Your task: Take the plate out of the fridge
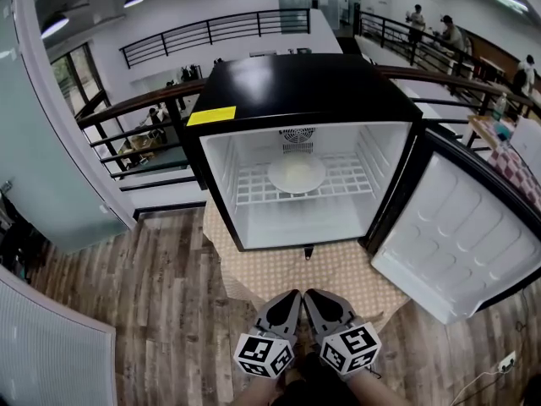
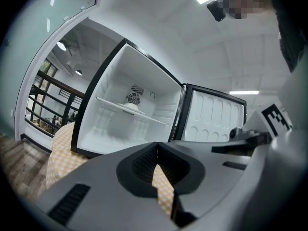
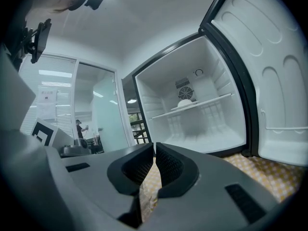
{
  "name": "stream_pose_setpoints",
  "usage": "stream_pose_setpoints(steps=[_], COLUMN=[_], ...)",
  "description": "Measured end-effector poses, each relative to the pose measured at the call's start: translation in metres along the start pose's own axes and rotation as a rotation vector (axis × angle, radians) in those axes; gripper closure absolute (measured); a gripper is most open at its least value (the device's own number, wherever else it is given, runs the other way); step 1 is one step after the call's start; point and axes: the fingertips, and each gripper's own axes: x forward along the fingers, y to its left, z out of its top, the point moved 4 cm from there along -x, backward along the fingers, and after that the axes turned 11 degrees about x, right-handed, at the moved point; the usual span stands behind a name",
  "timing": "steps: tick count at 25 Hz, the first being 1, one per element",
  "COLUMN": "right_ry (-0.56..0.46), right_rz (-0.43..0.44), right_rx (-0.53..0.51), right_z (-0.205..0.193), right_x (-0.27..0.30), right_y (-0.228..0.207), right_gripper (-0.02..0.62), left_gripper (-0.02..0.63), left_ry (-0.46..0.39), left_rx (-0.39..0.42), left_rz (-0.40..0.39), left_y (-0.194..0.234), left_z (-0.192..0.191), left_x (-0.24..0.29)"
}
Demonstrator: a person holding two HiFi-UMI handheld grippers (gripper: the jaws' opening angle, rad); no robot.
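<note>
So I'd call this the approach step. The fridge [image 1: 304, 87] is already wide open, with its door [image 1: 461, 235] hanging off to the fridge's right, and nothing has reached inside yet.

Both claws are parked side by side in front of the fridge, well clear of its opening, over the checked cloth [image 1: 338, 269] the fridge stands on. The left gripper [image 1: 292, 296] has its jaws pressed together at the tips with nothing between them. Same deal for the right gripper [image 1: 311, 294]: closed and empty. You can see it plainly in each gripper view, where only the cloth shows through the gap behind the tips.

The plate [image 1: 296, 174] is inside the fridge, lying flat on the wire shelf [image 1: 254, 189], roughly in the middle and towards the back, just under the little fan in the fridge's rear wall. It's round, pale off-white and shallow, and it looks empty. It blends into the white interior a lot, so I'm mostly going by its rim.

My guess for the next move is to spread at least one claw, go in level through the fridge's opening above the shelf, and pinch the near rim. The rim looks thin and smooth, so I'd expect it to slip if the bite is shallow. Using the second claw on the opposite side would probably be safer.
</note>
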Motion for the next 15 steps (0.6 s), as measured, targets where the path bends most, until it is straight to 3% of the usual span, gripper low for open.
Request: stream_pose_setpoints(steps=[7, 15], right_ry=[-0.002, 0.006], right_rz=[0.024, 0.044], right_rx=[0.01, 0.018], right_z=[0.018, 0.038], right_x=[0.037, 0.074], right_y=[-0.012, -0.03], right_gripper=[0.558, 0.558], left_gripper=[0.598, 0.598], left_ry=[0.007, -0.013], left_rx=[0.038, 0.011], left_rz=[0.01, 0.043], left_y=[0.028, 0.054], left_z=[0.008, 0.016], left_x=[0.026, 0.057])
